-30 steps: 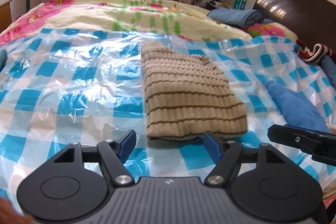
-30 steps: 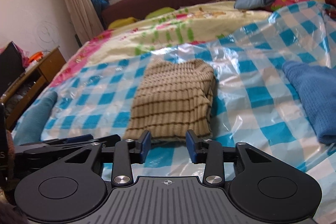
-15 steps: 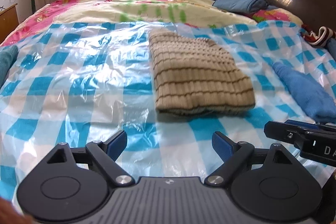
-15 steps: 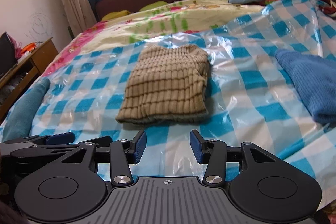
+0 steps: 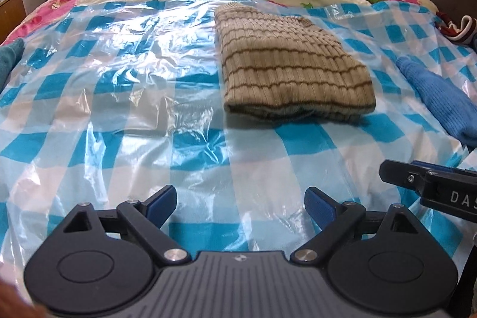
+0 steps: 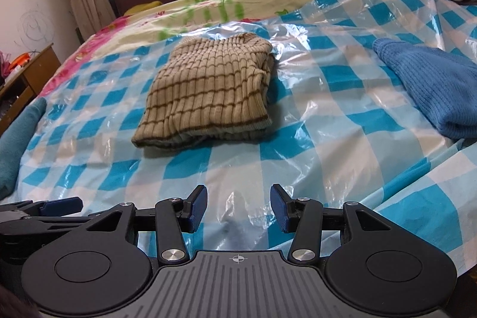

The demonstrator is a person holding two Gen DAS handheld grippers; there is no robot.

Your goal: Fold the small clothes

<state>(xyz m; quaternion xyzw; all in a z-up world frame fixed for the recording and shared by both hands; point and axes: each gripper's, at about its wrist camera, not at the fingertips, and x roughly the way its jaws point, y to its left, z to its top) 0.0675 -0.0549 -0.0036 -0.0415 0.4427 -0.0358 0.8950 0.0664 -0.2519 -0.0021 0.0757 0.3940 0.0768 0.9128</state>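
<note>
A folded striped beige sweater [image 5: 293, 70] lies lengthwise on the checked plastic sheet [image 5: 125, 97], farther from both grippers than before; left gripper [image 5: 241, 206], just widened, and right gripper [image 6: 238, 206] gape empty.

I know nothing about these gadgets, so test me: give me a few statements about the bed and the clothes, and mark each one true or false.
1. The tan striped sweater lies folded on the blue checked plastic sheet. True.
2. The left gripper is clamped on the sweater. False: its jaws are open with nothing between them, having just opened wider.
3. A blue knit garment lies to the right of the sweater. True.
4. The right gripper holds the blue garment. False: its jaws stand open and empty, having just widened a little, over bare plastic.
5. The sweater rests on top of the blue garment. False: they lie apart.
</note>
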